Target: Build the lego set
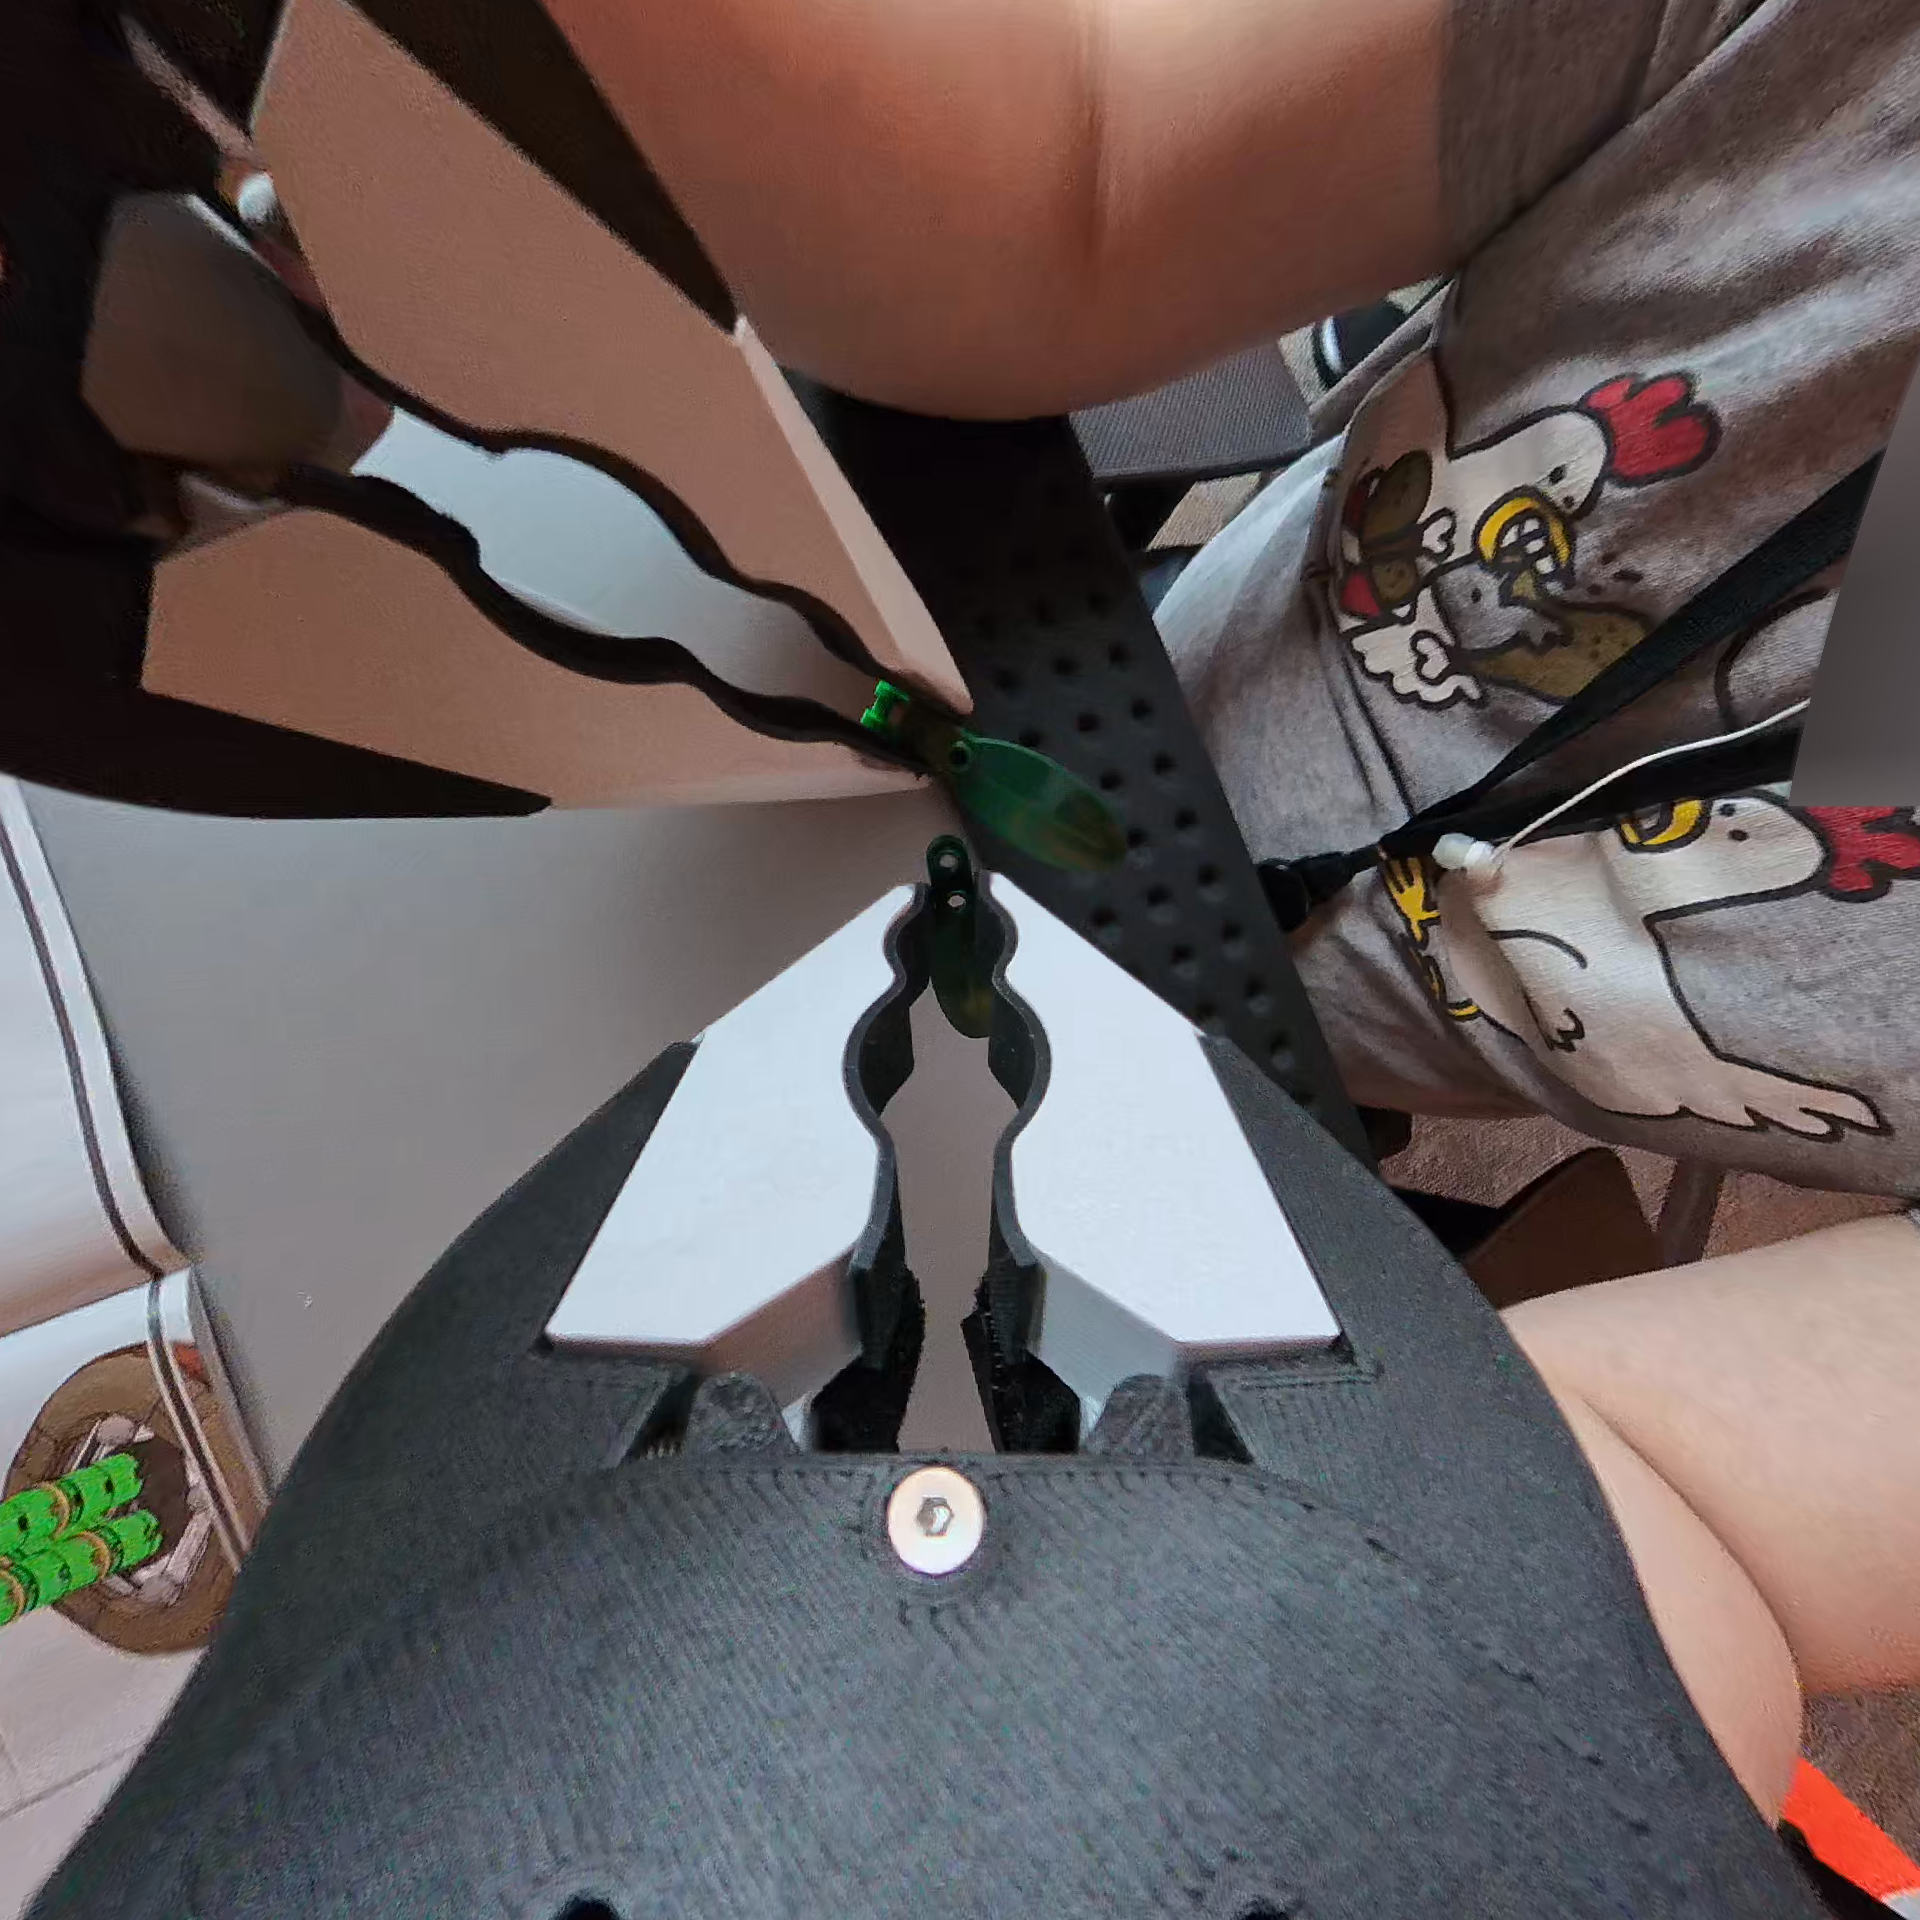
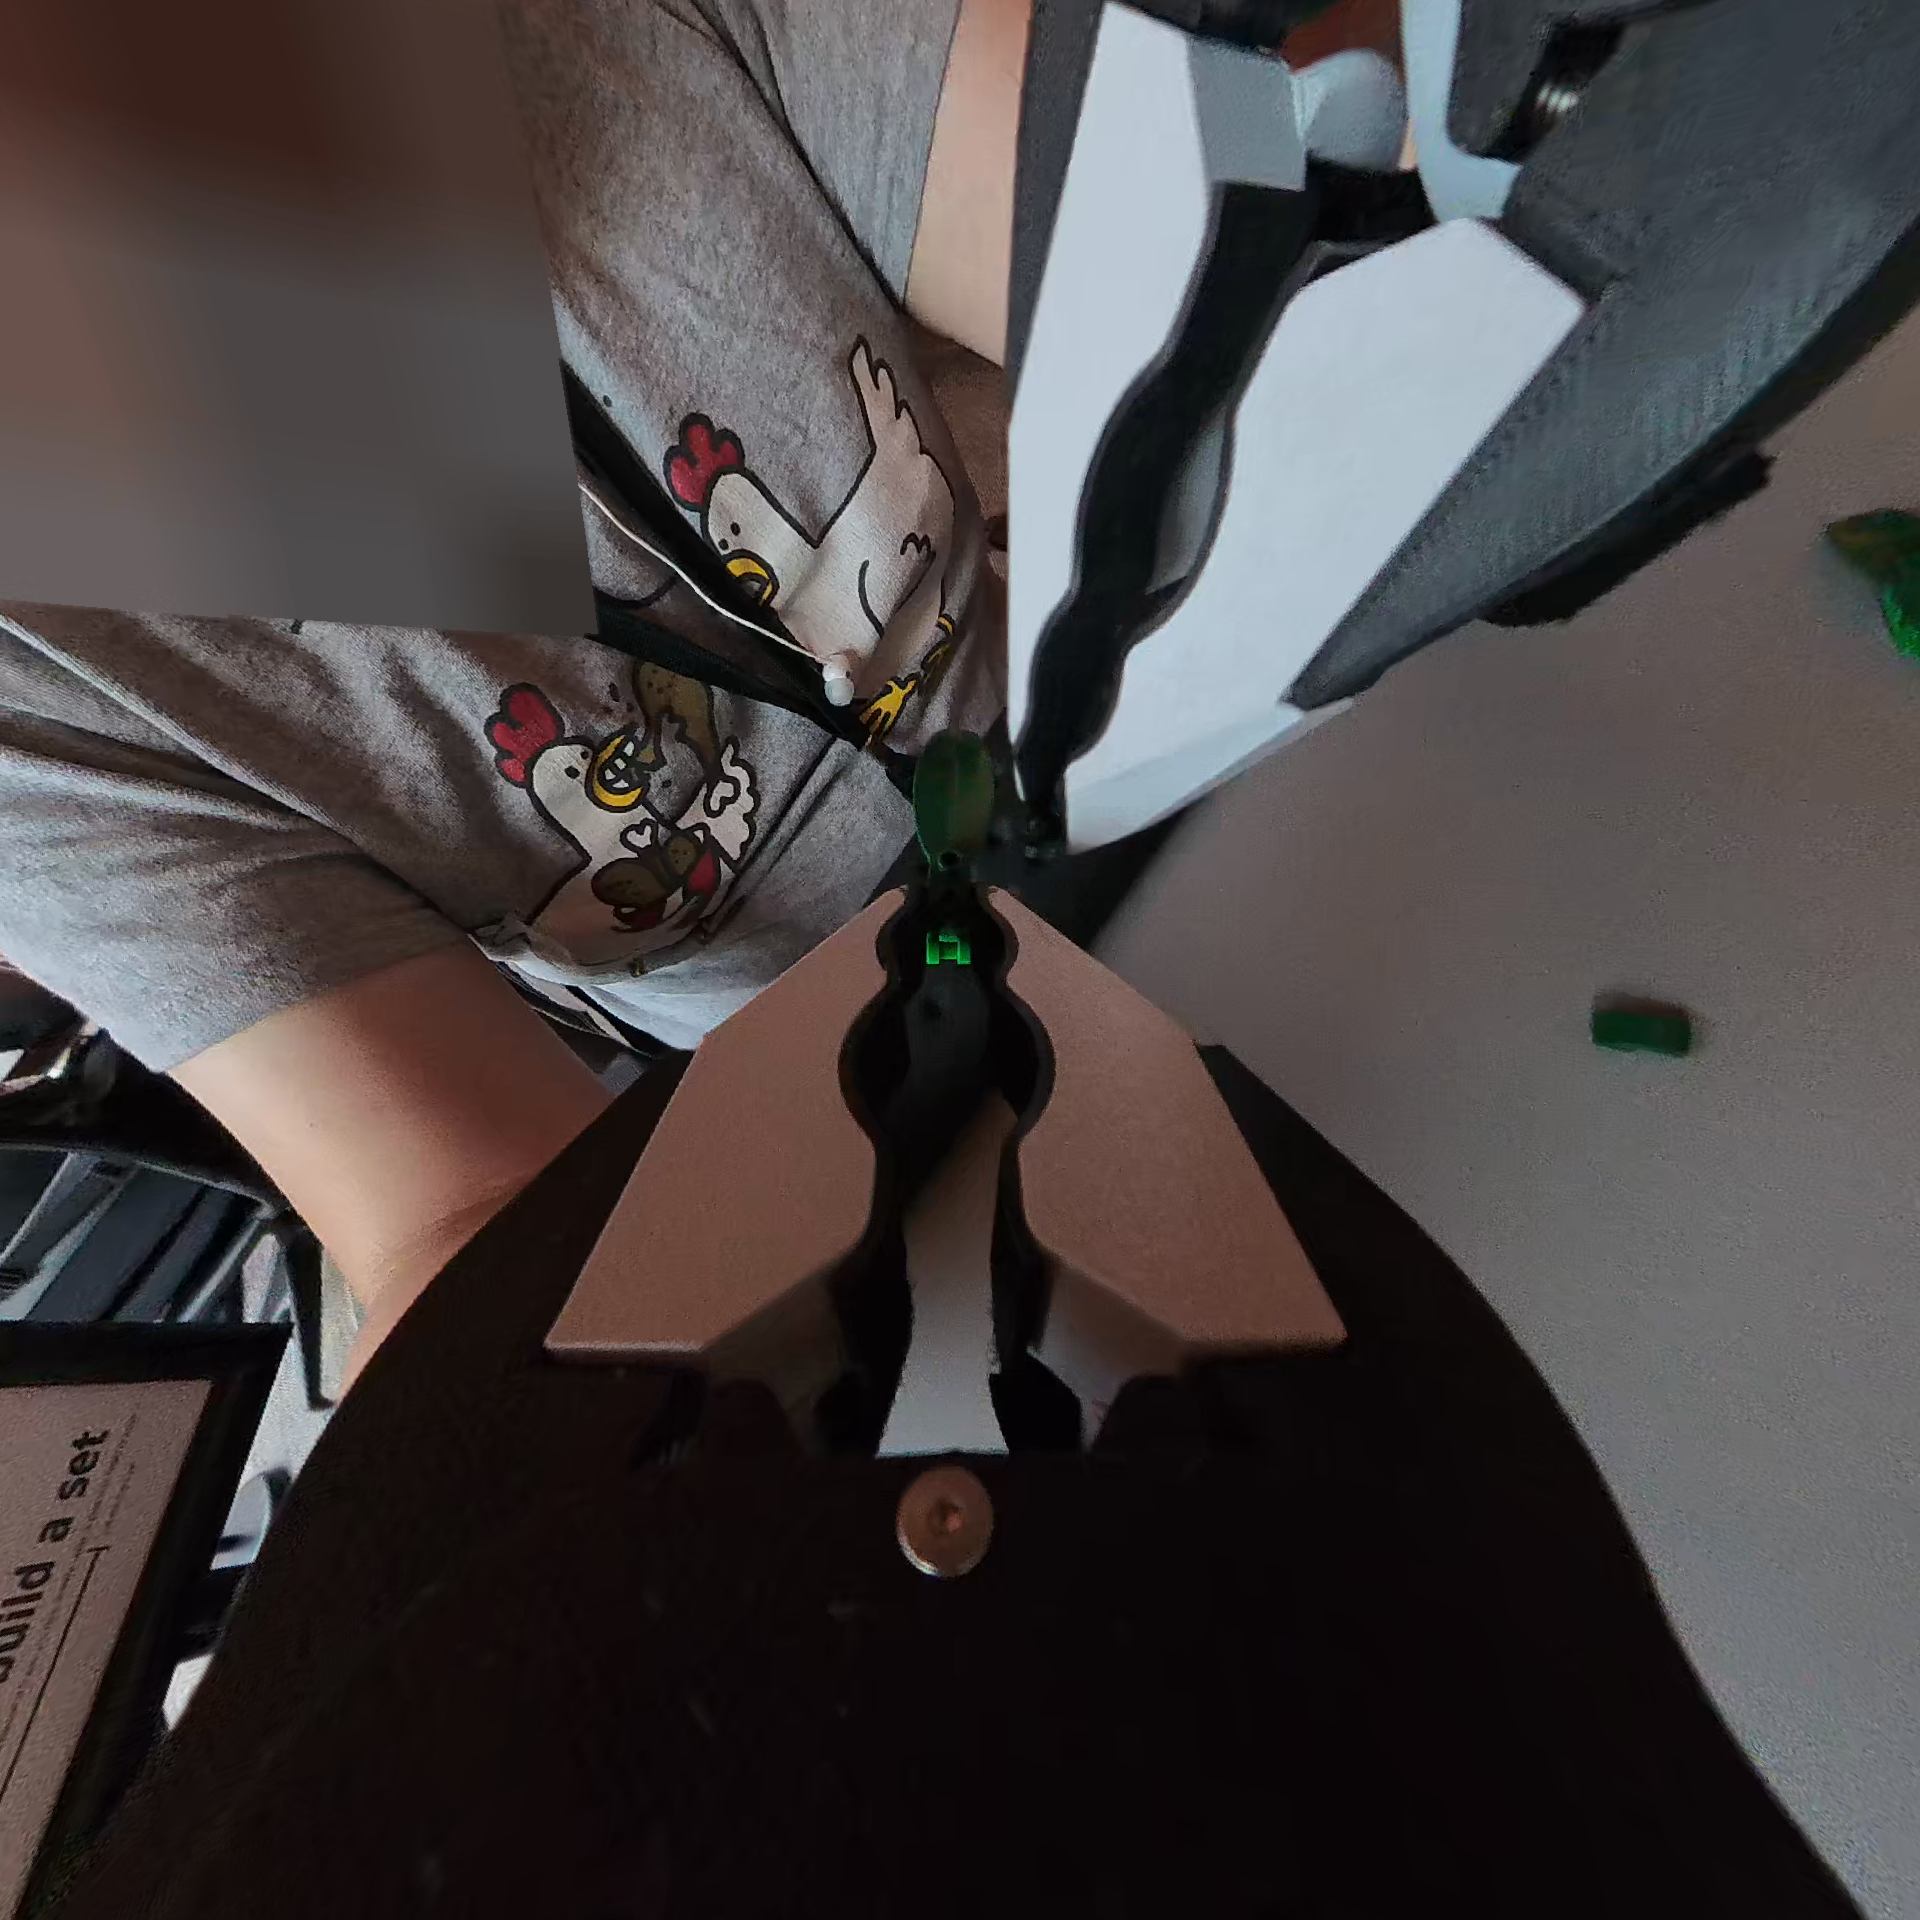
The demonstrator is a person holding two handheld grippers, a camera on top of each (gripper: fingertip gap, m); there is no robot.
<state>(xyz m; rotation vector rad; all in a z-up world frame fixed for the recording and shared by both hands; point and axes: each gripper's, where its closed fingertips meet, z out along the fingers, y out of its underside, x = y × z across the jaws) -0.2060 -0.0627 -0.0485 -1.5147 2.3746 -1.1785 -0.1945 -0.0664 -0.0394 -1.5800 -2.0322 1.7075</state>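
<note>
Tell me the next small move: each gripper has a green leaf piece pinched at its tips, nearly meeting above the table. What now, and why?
Probably ease the left gripper forward so its leaf piece's holed end meets the connector end of the leaf held by the right gripper. In the left wrist view a small gap separates the two pieces, nearly aligned, with both grippers shut on them.

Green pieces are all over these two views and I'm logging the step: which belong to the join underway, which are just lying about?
In use:
left gripper, shut on a dark green leaf piece
right gripper, shut on a second leaf with a bright green clip

Lying about:
small green brick on the table
green pieces at the right wrist view's edge
green rods
</note>
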